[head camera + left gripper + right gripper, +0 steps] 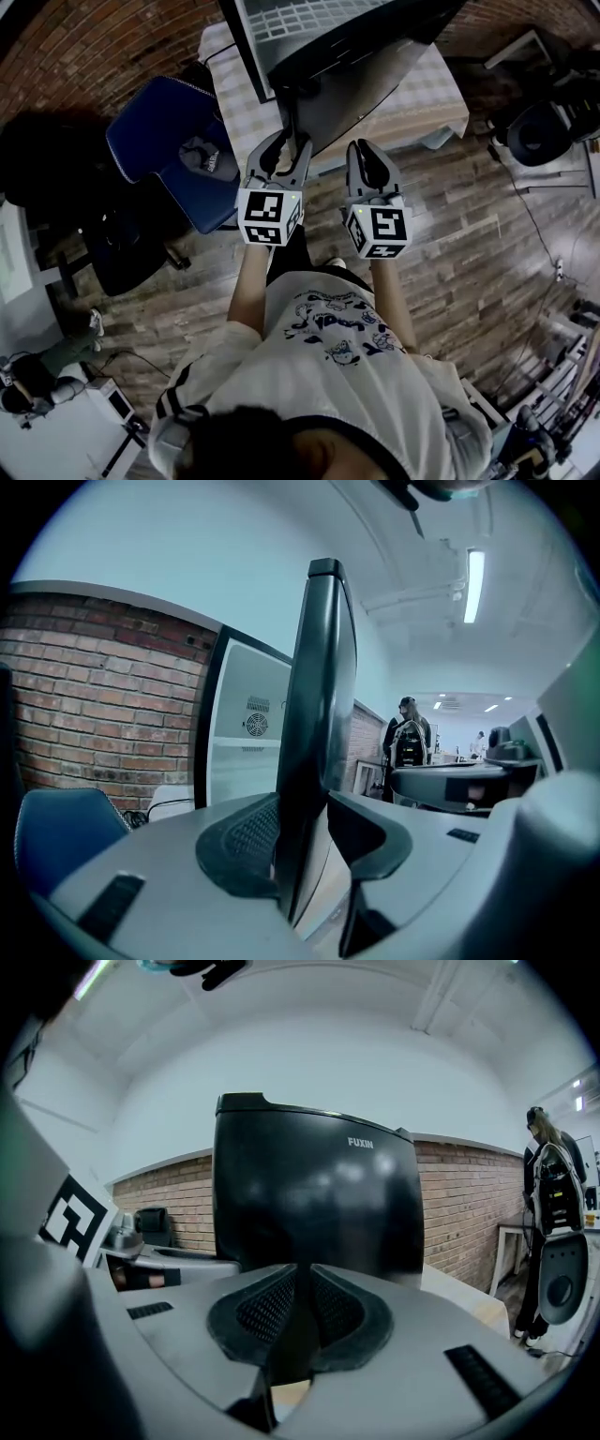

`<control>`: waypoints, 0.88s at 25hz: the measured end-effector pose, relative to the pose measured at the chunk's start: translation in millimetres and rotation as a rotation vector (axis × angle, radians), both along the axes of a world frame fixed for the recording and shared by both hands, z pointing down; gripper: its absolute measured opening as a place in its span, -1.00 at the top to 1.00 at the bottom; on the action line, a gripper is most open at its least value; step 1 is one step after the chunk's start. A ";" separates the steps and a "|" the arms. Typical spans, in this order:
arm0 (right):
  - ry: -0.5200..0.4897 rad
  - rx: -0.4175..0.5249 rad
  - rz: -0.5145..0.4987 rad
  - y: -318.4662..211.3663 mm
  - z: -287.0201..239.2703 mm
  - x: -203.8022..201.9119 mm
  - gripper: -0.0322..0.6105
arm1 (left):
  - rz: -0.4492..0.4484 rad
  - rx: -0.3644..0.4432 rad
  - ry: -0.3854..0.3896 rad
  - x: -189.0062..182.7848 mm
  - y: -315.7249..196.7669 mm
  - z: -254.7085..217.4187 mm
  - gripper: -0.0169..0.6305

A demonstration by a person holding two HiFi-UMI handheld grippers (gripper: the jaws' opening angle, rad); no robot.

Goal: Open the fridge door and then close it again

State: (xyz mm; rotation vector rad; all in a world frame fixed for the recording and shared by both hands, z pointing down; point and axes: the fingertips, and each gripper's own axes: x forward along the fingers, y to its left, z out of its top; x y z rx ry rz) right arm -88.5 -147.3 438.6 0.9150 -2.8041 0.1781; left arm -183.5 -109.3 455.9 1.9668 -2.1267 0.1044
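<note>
at twelve o'clock the left gripper (287, 142), spread, straddles the glossy black fridge door (321, 677) edge (probably stiff, slick: hold there); right gripper (362, 148) pressed together.

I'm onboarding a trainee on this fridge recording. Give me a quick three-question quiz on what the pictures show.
1. True or false: the fridge door stands open.
2. What stands between the jaws of the left tool? A) nothing B) the door's edge C) a cable
3. Fill in: the jaws of the right tool are ____, with nothing held.
Key: 1 true; 2 B; 3 shut.
</note>
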 end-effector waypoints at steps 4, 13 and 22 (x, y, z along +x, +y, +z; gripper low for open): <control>-0.020 -0.015 -0.061 19.7 -7.8 15.7 0.77 | 0.008 0.003 0.000 28.7 9.3 -0.4 0.45; 0.018 0.015 -0.157 53.0 -14.8 57.8 0.77 | 0.033 0.005 0.008 91.0 21.6 -1.0 0.49; -0.018 -0.003 -0.166 61.1 -24.0 105.1 0.76 | 0.107 0.008 -0.008 154.0 25.1 -2.7 0.51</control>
